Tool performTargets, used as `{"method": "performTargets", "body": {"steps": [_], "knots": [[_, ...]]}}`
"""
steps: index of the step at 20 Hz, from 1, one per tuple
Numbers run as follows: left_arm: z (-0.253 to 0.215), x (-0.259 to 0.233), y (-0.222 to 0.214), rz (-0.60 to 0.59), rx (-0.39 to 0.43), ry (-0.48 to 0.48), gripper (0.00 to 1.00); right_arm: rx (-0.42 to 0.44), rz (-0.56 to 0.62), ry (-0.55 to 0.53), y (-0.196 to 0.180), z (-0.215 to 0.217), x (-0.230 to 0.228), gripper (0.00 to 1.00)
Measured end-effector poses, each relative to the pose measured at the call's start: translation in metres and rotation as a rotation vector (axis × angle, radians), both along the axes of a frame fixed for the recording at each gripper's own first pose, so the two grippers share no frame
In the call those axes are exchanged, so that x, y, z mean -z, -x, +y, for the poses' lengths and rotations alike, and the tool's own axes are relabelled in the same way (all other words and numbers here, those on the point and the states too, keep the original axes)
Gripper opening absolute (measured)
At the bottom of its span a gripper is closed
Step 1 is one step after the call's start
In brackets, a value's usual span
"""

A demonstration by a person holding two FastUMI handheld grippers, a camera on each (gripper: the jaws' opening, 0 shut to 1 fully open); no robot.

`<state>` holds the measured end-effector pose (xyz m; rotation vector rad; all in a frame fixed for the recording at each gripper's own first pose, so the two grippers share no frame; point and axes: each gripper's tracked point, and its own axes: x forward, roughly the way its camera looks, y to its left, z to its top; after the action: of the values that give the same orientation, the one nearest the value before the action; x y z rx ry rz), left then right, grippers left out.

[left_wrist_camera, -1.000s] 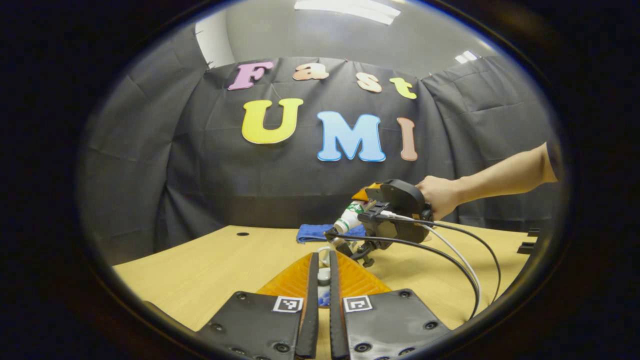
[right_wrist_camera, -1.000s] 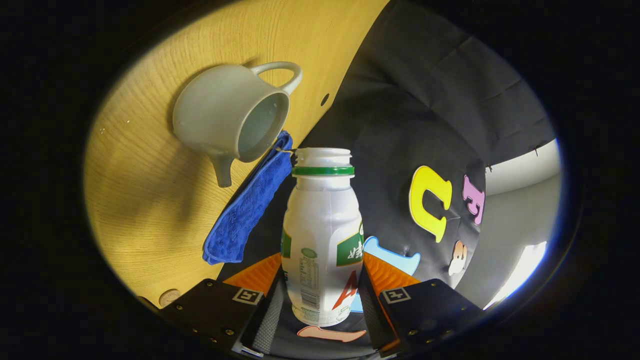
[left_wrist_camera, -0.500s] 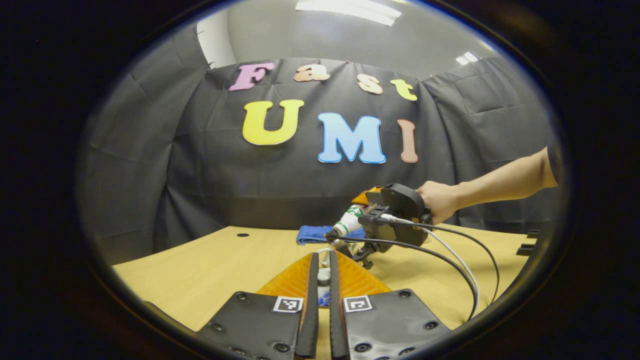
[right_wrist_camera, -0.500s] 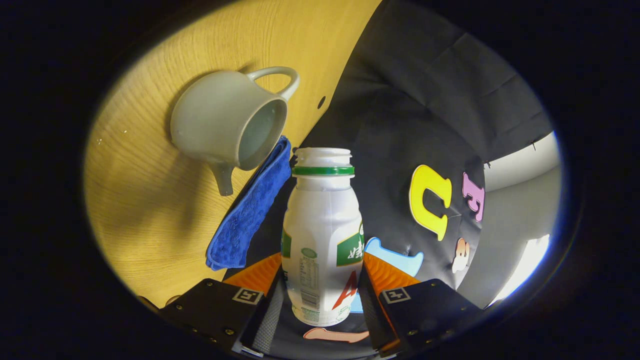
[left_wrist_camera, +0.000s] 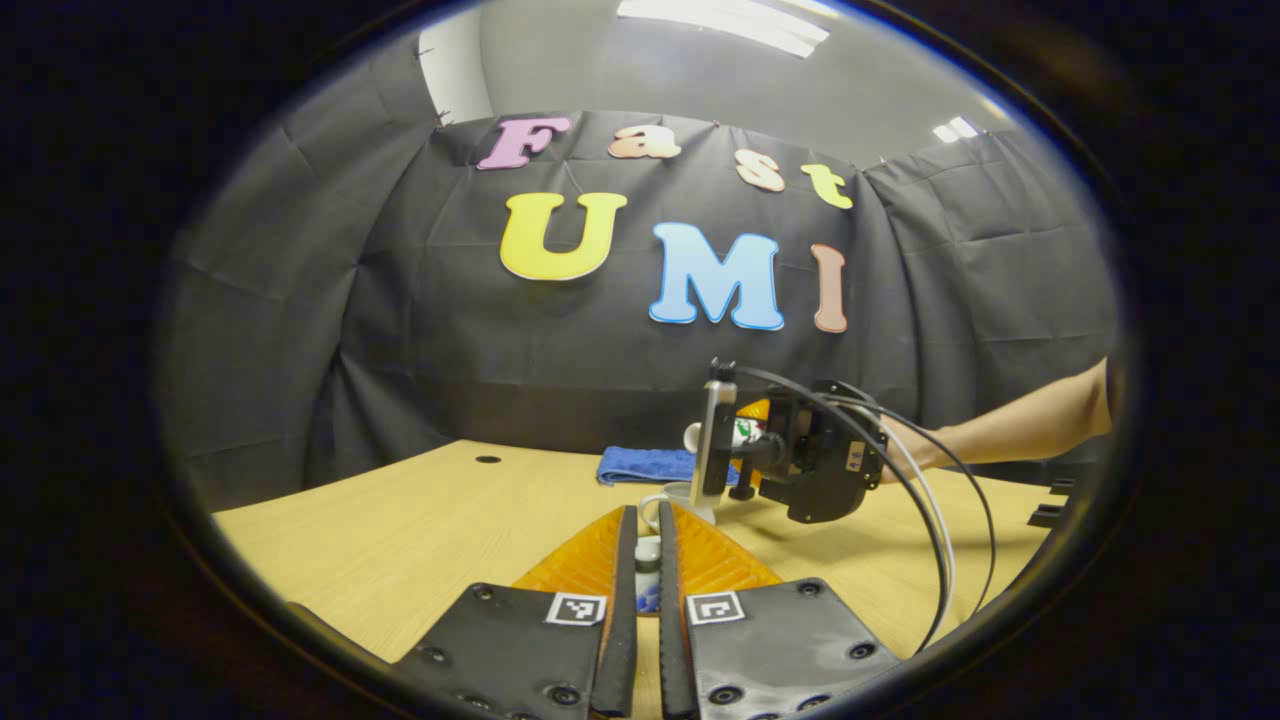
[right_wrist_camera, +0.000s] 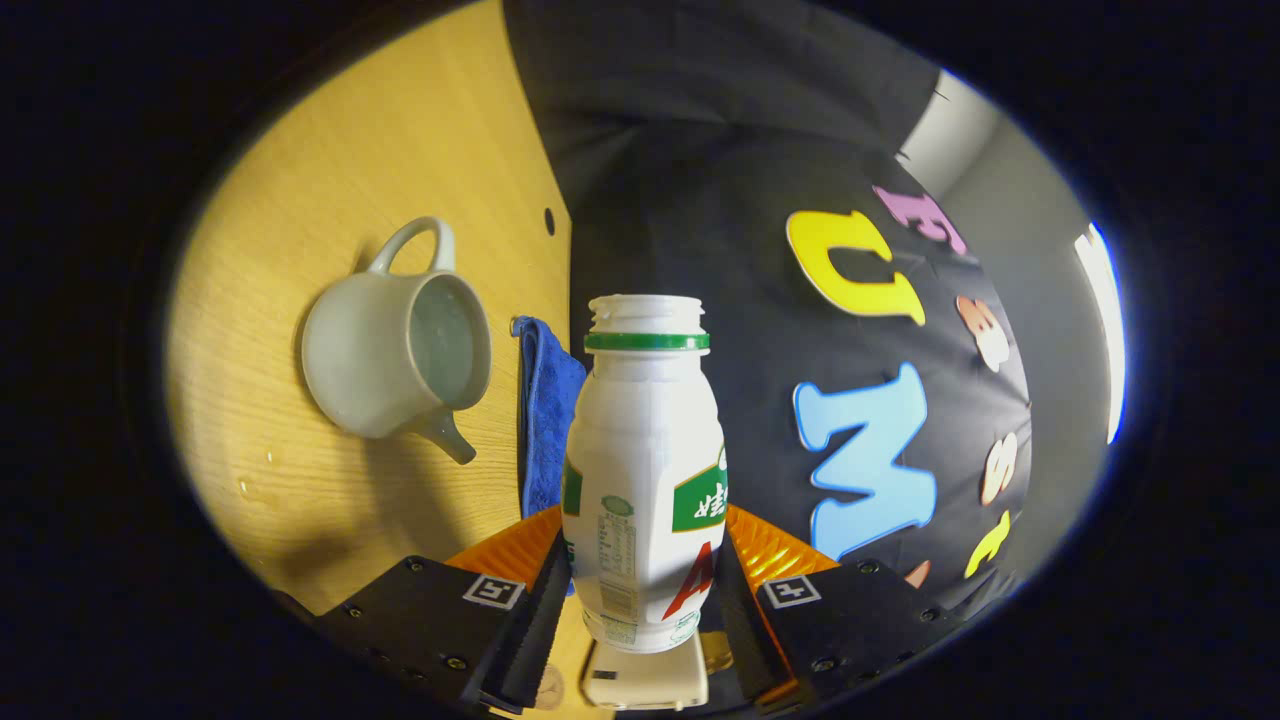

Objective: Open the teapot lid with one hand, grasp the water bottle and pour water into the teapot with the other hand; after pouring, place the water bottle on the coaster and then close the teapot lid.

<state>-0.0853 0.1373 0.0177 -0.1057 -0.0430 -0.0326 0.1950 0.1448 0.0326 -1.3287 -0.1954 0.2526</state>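
Left gripper view: left gripper [left_wrist_camera: 640, 600] pinches the small white teapot lid [left_wrist_camera: 648, 553], held above the near edge of the wooden table [left_wrist_camera: 400, 540]. Right gripper [left_wrist_camera: 740, 462] hangs over the teapot mid-table.

Right gripper view: right gripper [right_wrist_camera: 640, 600] clamps the white plastic water bottle with green neck ring [right_wrist_camera: 644, 470]. The lidless pale ceramic teapot [right_wrist_camera: 385, 365] holds water (pour looks done), beside a blue cloth [right_wrist_camera: 545, 410]. Next: set the bottle on the coaster.

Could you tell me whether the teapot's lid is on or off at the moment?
Off. The right gripper view looks straight into the teapot's open mouth, with water inside and no lid on it.
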Motion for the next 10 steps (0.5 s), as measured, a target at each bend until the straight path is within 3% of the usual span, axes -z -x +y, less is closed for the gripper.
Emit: {"method": "performTargets", "body": {"steps": [4,10], "knots": [[-0.001,-0.007,-0.012,-0.012,-0.003,0.006,0.19,0.008,0.132,-0.34,0.022,-0.027,-0.015,0.72],[-0.023,-0.038,-0.045,-0.05,0.051,0.025,0.2,-0.008,0.312,-0.792,0.091,-0.073,-0.031,0.71]]}}
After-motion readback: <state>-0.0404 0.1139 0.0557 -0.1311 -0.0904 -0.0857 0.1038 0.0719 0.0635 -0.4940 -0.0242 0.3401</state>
